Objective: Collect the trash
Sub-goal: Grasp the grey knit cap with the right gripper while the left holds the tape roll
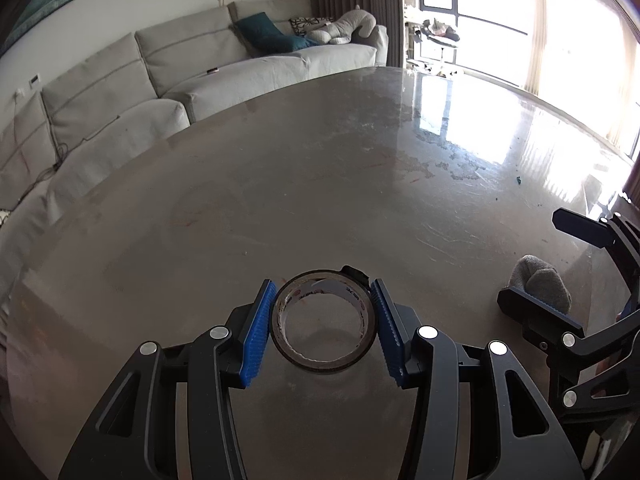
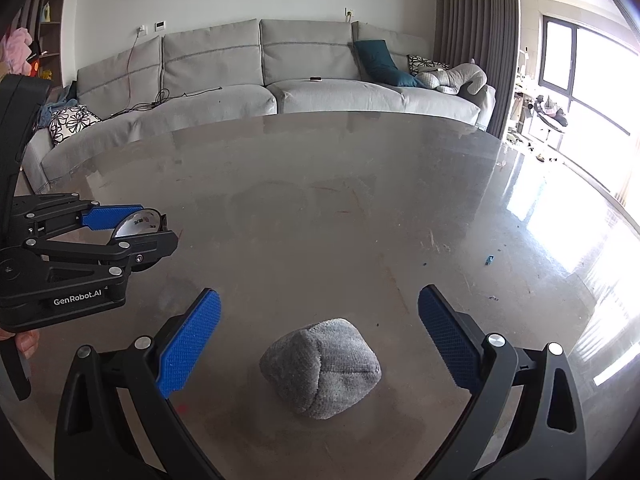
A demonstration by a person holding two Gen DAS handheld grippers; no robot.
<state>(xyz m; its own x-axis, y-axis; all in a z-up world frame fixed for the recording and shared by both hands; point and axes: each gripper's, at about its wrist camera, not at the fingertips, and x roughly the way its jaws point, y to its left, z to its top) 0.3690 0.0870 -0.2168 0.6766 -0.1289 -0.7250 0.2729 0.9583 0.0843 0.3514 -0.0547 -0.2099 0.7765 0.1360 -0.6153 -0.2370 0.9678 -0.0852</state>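
My left gripper [image 1: 323, 284] is shut on a nearly used-up tape roll [image 1: 316, 286], its blue pads pressing the roll's two sides. The roll hangs a little above the brown table [image 1: 280, 180] and throws a faint shadow below. The right wrist view shows the same left gripper [image 2: 160, 224] at the left with the tape roll [image 2: 138, 224] in it. A grey balled-up cloth [image 2: 320, 368] lies on the table between the wide-open fingers of my right gripper [image 2: 319, 294], untouched. From the left wrist view, the cloth [image 1: 540, 284] and right gripper [image 1: 532, 258] sit at the right edge.
Small blue scraps [image 2: 489, 259] lie on the glossy table [image 2: 320, 200] toward the right. A grey sofa [image 2: 280, 80] with cushions runs behind the far edge. Bright windows [image 2: 592, 64] are at the right. A hand [image 2: 24, 340] holds the left gripper's handle.
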